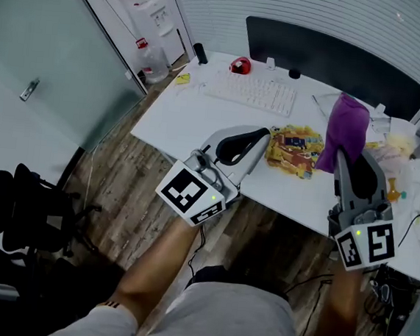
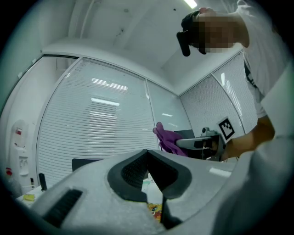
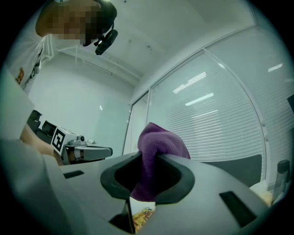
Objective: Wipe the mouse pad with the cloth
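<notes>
Cloth [image 1: 346, 126] — lengthwise in right gripper [image 1: 351, 164], free end upward

No words, brands or numbers can be read. The only signs are black-and-white square coded patterns. One is on the white marker cube [image 1: 193, 193] of the left gripper [image 1: 261, 136], just off the near edge of the white desk [image 1: 178, 112]. Another is on the marker cube [image 1: 366, 245] of the right gripper [image 1: 346, 156], off that same edge. The yellow, colourfully printed mouse pad [image 1: 294, 149] on the desk carries print too small to make out. So do the red labels [image 1: 141, 44] on the white water dispenser [image 1: 147, 10] beyond the desk's far left corner.
</notes>
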